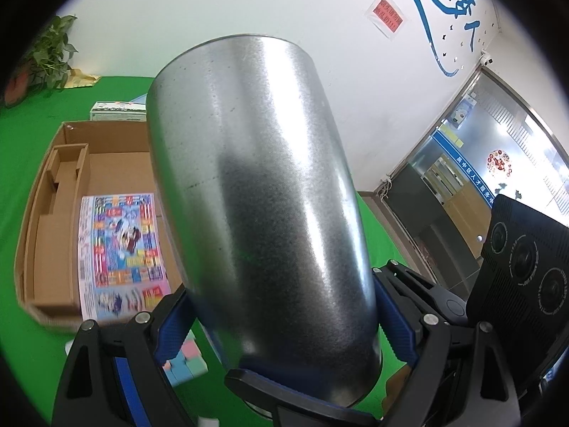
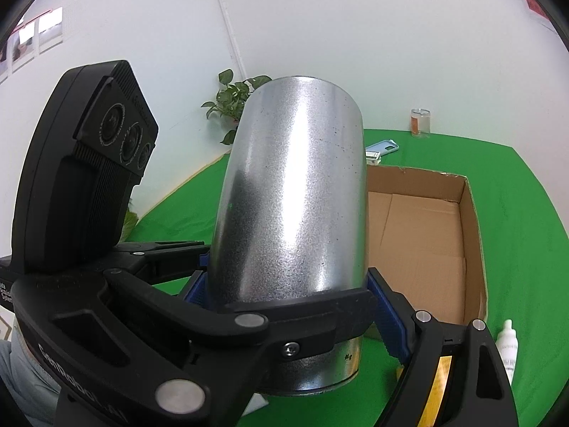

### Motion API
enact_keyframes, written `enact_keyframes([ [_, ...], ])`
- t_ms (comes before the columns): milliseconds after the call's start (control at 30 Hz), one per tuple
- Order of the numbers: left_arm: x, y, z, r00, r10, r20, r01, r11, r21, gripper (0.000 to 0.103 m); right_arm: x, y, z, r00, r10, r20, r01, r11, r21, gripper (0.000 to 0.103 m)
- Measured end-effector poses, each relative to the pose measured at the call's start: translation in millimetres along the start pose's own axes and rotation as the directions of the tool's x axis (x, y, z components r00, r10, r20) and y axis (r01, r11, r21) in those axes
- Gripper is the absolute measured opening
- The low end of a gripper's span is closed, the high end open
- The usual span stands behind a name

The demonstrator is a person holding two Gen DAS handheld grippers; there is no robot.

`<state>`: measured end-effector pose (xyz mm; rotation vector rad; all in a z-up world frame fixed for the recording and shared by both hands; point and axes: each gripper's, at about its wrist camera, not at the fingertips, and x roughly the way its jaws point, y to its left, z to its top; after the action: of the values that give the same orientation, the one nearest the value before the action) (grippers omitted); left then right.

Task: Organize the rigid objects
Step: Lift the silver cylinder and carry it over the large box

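Note:
A tall silver metal cup (image 1: 263,195) fills both views, held in the air over the green table (image 1: 21,135). My left gripper (image 1: 281,323) is shut on its lower part, blue pads on both sides. My right gripper (image 2: 288,295) is also shut on the cup (image 2: 295,206), close beside the left gripper, whose body (image 2: 89,163) shows at left. An open cardboard box (image 1: 71,185) lies behind the cup; a colourful printed card (image 1: 121,252) lies inside it. The box (image 2: 426,242) also shows in the right wrist view.
A pastel cube puzzle (image 1: 188,359) sits by the box's near corner. A white carton (image 1: 117,110) and a potted plant (image 1: 49,53) stand farther back. A small white bottle (image 2: 506,345), a phone case (image 2: 384,147) and a glass jar (image 2: 420,122) are on the table.

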<state>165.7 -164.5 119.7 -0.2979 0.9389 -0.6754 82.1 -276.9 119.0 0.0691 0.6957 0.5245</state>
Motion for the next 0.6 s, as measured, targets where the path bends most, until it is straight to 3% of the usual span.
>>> enact_keyframes([
  [233, 41, 25, 30, 0.994, 0.004, -0.113, -0.008, 1.0, -0.028, 0.091, 47, -31, 18, 0.997, 0.02, -0.07, -0.014, 0.997, 0.071, 0.084],
  [600, 127, 80, 21, 0.94, -0.06, -0.335, 0.005, 0.987, -0.16, 0.091, 136, -87, -11, 0.967, 0.046, -0.251, 0.02, 0.966, 0.256, 0.084],
])
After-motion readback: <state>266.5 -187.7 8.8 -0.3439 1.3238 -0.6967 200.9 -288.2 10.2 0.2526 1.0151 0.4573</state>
